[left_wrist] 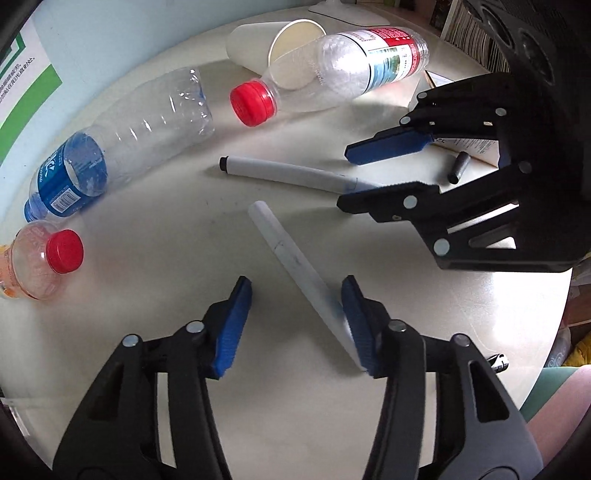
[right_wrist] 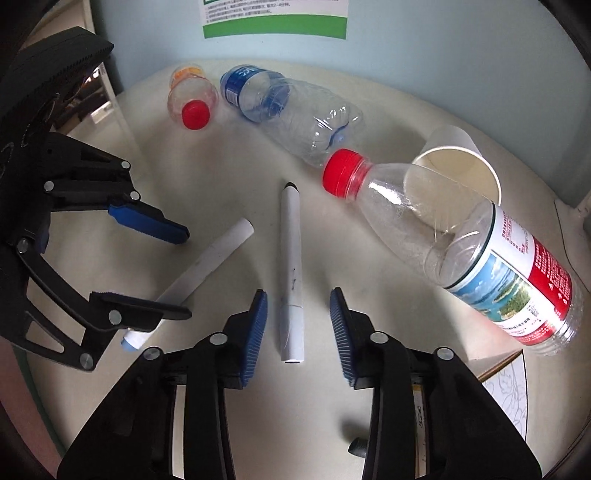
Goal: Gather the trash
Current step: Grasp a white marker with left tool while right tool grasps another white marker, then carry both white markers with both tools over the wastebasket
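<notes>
On the round white table point(left_wrist: 147, 288) lie two white markers, three plastic bottles and a paper cup. My left gripper point(left_wrist: 297, 291) is open around the capless marker point(left_wrist: 291, 262), whose lower end touches the right pad. It shows in the right wrist view point(right_wrist: 184, 273) too. My right gripper point(right_wrist: 297, 306) is open around the black-tipped marker point(right_wrist: 290, 266), seen in the left wrist view point(left_wrist: 288, 173) with the right gripper point(left_wrist: 343, 181) at its end. The red-capped bottle point(right_wrist: 461, 240), the blue-label bottle point(right_wrist: 288, 103), the orange bottle point(right_wrist: 192, 99) and the cup point(right_wrist: 454, 170) lie beyond.
A black marker cap point(left_wrist: 458, 168) lies on a paper box point(left_wrist: 476, 147) at the table's right side. A green-and-white poster point(right_wrist: 275, 18) hangs on the pale wall behind. Shelves of books point(left_wrist: 476, 40) stand past the table's far edge.
</notes>
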Tool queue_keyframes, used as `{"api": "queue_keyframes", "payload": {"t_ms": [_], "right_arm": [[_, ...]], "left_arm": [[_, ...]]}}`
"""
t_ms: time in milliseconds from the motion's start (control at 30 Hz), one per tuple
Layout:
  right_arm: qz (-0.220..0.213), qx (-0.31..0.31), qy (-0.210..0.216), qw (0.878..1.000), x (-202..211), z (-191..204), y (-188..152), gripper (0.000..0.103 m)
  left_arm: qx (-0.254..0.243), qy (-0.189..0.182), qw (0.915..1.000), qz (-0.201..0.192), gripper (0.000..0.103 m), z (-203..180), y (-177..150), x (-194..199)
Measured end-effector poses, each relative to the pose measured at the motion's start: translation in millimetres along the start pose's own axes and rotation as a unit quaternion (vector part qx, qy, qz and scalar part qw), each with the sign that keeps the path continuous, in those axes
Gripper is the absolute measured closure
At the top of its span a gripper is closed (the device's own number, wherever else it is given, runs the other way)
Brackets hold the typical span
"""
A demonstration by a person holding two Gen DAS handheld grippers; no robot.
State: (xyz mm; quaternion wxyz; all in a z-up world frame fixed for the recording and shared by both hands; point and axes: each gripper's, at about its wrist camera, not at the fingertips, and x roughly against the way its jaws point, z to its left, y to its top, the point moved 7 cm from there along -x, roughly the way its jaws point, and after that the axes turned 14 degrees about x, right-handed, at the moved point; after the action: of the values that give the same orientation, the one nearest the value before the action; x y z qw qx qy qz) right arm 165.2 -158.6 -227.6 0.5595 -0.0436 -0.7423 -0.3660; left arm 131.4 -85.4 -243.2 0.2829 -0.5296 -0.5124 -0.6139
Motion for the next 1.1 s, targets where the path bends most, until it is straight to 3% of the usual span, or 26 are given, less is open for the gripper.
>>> {"api": "queue_keyframes", "payload": {"t_ms": [33, 100, 300, 600, 867, 1100], "right_arm": [[0.000, 0.003, 0.000, 1.000, -1.6, -0.4, 2.6, 0.082], [-0.001, 0.008, 0.007, 1.000, -2.8, 2.1, 4.8, 0.089], [0.012, -0.018, 0.036, 0.999, 1.6, 7.3, 1.9, 0.090], [0.013, -0.056, 0.067, 0.996, 42.0, 14.6, -7.4, 0.090], [0.014, -0.065, 0.058, 0.996, 87.8, 33.8, -12.6, 0.090], [0.023, -0.098, 0.020, 0.995, 123.2, 53.0, -32.3, 0.090]], "left_arm": [[0.001, 0.001, 1.0000, 0.000, 0.076, 4.4, 2.2, 1.2], [-0.001, 0.005, 1.0000, 0.004, 0.091, 10.2, 8.6, 0.8], [-0.015, 0.002, 0.9995, 0.027, 0.092, 33.1, 3.1, 6.0], [-0.057, 0.010, 0.9980, 0.024, 0.092, 57.7, -25.0, 43.7], [-0.091, 0.000, 0.9958, 0.006, 0.092, 52.6, -31.6, 77.0], [-0.135, -0.016, 0.9907, 0.001, 0.092, 28.9, -42.1, 86.6]]}}
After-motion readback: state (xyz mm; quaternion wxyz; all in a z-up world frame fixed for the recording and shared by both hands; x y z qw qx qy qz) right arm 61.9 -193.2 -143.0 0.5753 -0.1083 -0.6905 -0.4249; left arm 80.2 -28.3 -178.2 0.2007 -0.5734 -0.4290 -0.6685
